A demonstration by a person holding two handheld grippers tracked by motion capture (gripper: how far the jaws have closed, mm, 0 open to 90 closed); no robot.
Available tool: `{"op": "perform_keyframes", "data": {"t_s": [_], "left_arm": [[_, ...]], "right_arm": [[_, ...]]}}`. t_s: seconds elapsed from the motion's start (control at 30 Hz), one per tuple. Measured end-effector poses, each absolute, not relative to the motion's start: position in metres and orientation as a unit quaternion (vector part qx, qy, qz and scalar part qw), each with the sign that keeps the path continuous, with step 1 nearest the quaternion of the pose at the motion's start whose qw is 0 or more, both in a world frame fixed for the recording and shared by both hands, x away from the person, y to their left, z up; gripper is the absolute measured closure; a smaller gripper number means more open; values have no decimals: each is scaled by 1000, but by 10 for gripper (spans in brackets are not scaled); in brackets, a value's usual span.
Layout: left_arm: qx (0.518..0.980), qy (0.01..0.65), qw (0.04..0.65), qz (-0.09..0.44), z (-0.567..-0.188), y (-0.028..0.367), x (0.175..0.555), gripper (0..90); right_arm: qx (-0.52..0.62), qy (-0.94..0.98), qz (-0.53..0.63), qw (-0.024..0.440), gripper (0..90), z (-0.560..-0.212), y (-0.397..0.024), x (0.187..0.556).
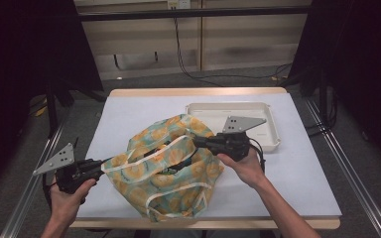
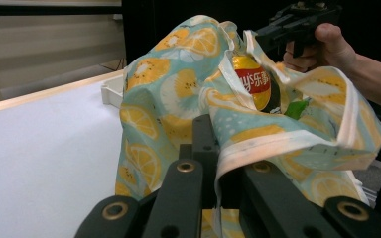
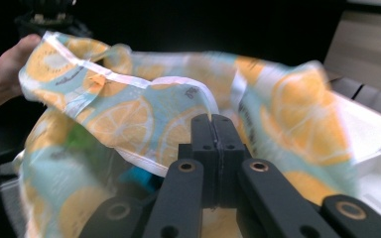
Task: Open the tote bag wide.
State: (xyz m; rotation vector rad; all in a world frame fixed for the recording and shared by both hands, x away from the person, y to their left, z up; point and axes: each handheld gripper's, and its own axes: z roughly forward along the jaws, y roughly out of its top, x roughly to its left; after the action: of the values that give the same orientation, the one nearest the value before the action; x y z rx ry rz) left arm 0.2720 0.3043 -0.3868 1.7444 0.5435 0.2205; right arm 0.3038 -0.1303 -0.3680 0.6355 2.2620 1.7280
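Between the two tongs, left gripper (image 1: pixel 100 164) and right gripper (image 1: pixel 196 141) each clamp the fruit-print bag's (image 1: pixel 168 166) white rim; pull apart evenly, keeping the mouth wide.

One fruit-print cloth bag (image 1: pixel 166 166) lies on one white-topped bench (image 1: pixel 297 168). One white tray (image 1: pixel 273 130) sits beside it. Inside the bag shows one yellow snack packet (image 2: pixel 250 82), plus one green item (image 2: pixel 296 108) too hidden to identify. Two claws: the left claw (image 1: pixel 105 163) and the right claw (image 1: pixel 194 140).

Black claws (image 1: pixel 104 163); grey triangular plates (image 1: pixel 55 158)
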Motion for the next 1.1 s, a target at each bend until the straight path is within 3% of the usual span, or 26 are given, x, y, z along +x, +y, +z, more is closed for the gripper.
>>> {"op": "perform_keyframes", "data": {"t_s": [0.43, 0.63, 1.1], "left_arm": [[739, 249, 623, 63, -388, 314, 291, 889], [740, 256, 619, 67, -389, 315, 298, 886], [758, 299, 576, 60, -420, 325, 312, 884]], "right_arm": [[250, 741, 602, 164, 900, -341, -122, 350], [273, 732, 603, 163, 900, -342, -115, 374], [326, 747, 558, 155, 900, -387, -104, 404]]}}
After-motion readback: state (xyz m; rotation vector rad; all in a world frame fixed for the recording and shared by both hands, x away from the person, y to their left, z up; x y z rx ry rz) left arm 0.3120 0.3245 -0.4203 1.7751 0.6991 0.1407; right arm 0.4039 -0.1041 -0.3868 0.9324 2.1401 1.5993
